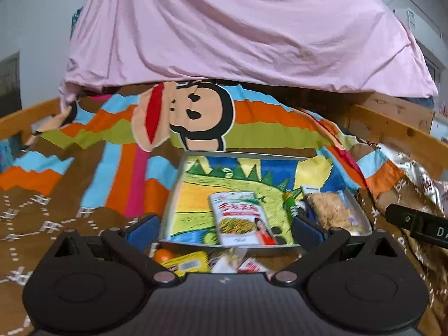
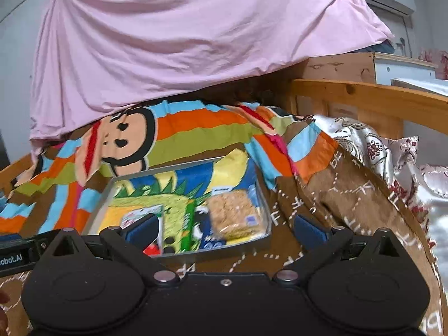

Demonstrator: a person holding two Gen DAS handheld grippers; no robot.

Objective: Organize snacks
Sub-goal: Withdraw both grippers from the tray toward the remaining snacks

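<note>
A bed's brown patterned cover (image 2: 330, 212) carries a metal tray (image 2: 179, 252) and a striped blanket (image 1: 92, 145), apparently.

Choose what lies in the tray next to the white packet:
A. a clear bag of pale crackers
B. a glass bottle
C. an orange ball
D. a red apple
A: in the tray, a clear bag of pale crackers lies to the right of the white packet.

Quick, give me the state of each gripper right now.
Left gripper: open, jaws wide apart, holding nothing; the tray of snacks lies beyond it.
Right gripper: open, jaws wide apart, holding nothing.
</note>
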